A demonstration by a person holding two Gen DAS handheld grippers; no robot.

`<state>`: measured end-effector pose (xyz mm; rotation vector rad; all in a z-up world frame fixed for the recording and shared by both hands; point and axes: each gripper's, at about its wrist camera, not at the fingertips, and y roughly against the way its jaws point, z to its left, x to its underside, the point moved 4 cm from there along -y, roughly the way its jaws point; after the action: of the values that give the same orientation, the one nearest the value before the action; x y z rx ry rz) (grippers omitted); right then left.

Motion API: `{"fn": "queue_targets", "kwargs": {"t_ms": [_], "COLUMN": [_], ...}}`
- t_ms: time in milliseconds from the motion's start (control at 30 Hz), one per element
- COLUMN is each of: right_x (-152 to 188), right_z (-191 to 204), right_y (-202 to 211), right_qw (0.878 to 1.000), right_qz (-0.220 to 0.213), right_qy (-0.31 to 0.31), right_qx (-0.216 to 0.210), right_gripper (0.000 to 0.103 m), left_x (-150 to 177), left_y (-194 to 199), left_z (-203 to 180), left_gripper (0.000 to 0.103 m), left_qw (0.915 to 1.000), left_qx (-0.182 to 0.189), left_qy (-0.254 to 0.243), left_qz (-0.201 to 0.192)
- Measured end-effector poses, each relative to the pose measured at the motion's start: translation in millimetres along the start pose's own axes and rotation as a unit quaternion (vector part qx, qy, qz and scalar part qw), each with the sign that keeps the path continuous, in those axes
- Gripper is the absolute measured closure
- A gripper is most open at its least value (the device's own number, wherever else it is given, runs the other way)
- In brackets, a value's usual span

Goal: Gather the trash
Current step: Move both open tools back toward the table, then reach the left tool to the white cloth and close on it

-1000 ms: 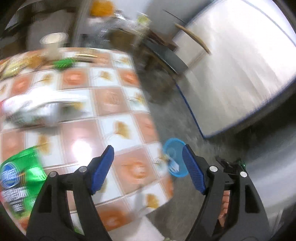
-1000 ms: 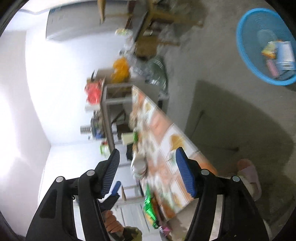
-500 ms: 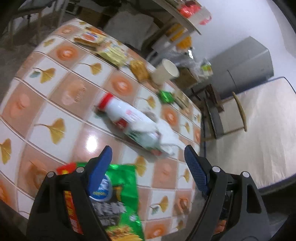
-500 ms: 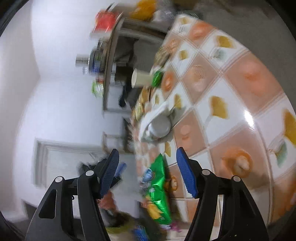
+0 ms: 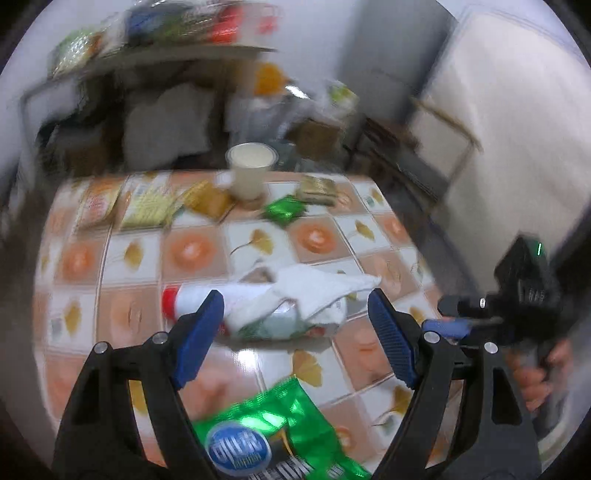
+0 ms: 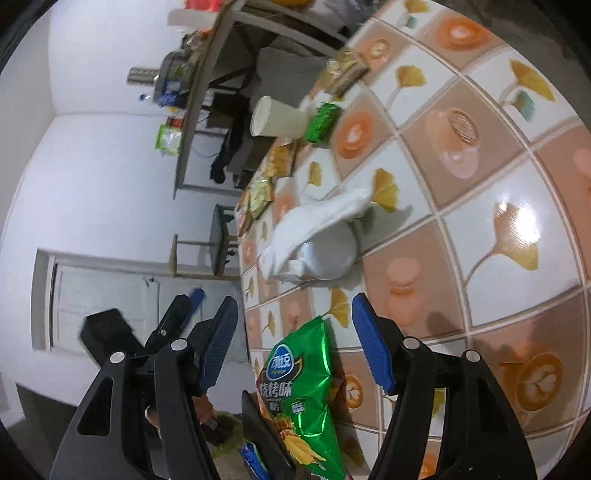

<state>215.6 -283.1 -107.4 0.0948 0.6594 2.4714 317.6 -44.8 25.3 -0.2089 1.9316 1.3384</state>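
Observation:
A white bottle with a red cap (image 5: 207, 306) lies on the tiled table, a white tissue (image 5: 317, 284) draped over it; both show in the right wrist view, bottle (image 6: 328, 254), tissue (image 6: 314, 221). A green chip bag (image 5: 273, 439) (image 6: 299, 391) lies at the table's near edge. My left gripper (image 5: 295, 332) is open and empty, above the table, facing the bottle. My right gripper (image 6: 291, 347) is open and empty above the chip bag. It also shows in the left wrist view (image 5: 517, 306).
A paper cup (image 5: 251, 170) (image 6: 280, 118) stands at the table's far side, beside a small green wrapper (image 5: 284, 210) (image 6: 321, 118) and several yellow and orange snack packets (image 5: 147, 203). A cluttered shelf (image 5: 166, 33) and a white fridge stand behind.
Both grippers have swung back from the floor and blue basket toward the table. The left one now faces the bottle squarely; the right one has come lower over the chip bag.

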Motion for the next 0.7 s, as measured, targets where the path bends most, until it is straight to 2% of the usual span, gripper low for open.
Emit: {"fn": "queue_targets", "kwargs": {"t_ms": [100,267,333,433,500,567,633,667,700], "right_x": [-1.9,-0.4,-0.2,-0.9,-1.5,-1.5,-1.6,-1.6,-1.3], "right_z": [-11.7,-29.9,-35.2,-39.0,-39.5,-39.4,-38.8,-38.7,-38.8], "right_y": [3.9,13.7,17.1,22.1,24.2,25.1,24.7,24.3,23.2], "right_qw": [1.000,0.998,0.998,0.997,0.997,0.997,0.997,0.997,0.997], "right_qz": [-0.014,-0.031,-0.033,-0.037,-0.039,-0.038,-0.038,-0.037,-0.037], "right_qy": [-0.024,-0.054,-0.060,-0.064,-0.063,-0.061,-0.060,-0.060,-0.060], "right_qx": [-0.007,-0.012,-0.012,-0.011,-0.010,-0.010,-0.010,-0.010,-0.010], "right_gripper": [0.040,0.040,0.040,0.040,0.040,0.040,0.040,0.040,0.040], "left_x": [-8.7,-9.6,-6.3,1.6,8.4,13.4,14.5,13.5,11.3], "left_y": [-28.2,-75.1,-93.8,-117.9,-133.0,-141.8,-147.7,-149.1,-149.4], "left_z": [-27.0,-58.3,-67.2,-80.1,-85.5,-89.6,-88.8,-86.9,-84.4], "left_gripper": [0.027,0.027,0.028,0.035,0.041,0.046,0.056,0.062,0.074], "left_qw": [0.9973,0.9885,0.9829,0.9675,0.9540,0.9456,0.9424,0.9434,0.9465], "left_qx": [-0.006,-0.020,-0.041,-0.084,-0.114,-0.124,-0.138,-0.141,-0.140], "left_qy": [-0.068,-0.131,-0.160,-0.220,-0.258,-0.280,-0.283,-0.278,-0.268], "left_qz": [0.028,0.072,0.081,0.092,0.100,0.109,0.113,0.112,0.111]}}
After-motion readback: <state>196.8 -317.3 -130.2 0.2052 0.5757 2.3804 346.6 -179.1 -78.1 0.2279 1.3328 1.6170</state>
